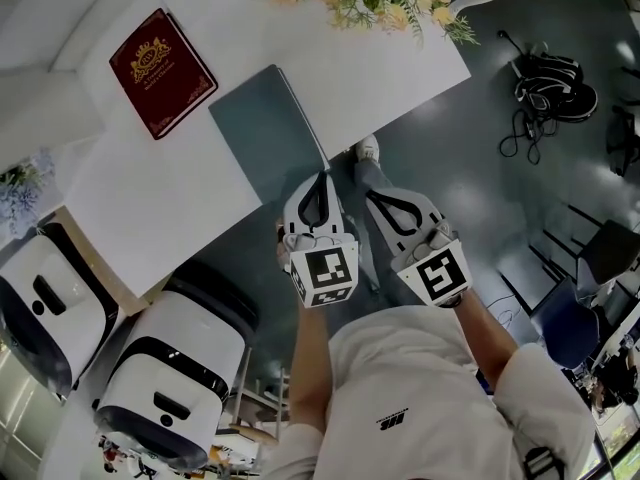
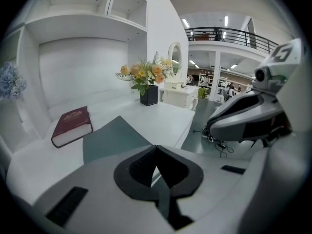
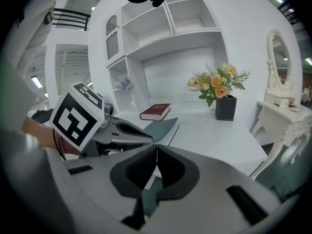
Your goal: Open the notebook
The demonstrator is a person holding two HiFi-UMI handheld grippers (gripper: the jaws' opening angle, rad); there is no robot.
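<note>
A closed grey-teal notebook lies flat on the white table, its near corner by the table's front edge. In the left gripper view the notebook lies just beyond the jaws. In the right gripper view the notebook lies ahead to the left. My left gripper hovers at the notebook's near corner, shut and empty; its tips meet. Beside it, off the table's edge over the floor, my right gripper is also shut on nothing, and its tips touch.
A dark red book lies left of the notebook, further back. A flower vase stands at the table's far right. Two white machines stand at the left. Headphones and cables lie on the floor.
</note>
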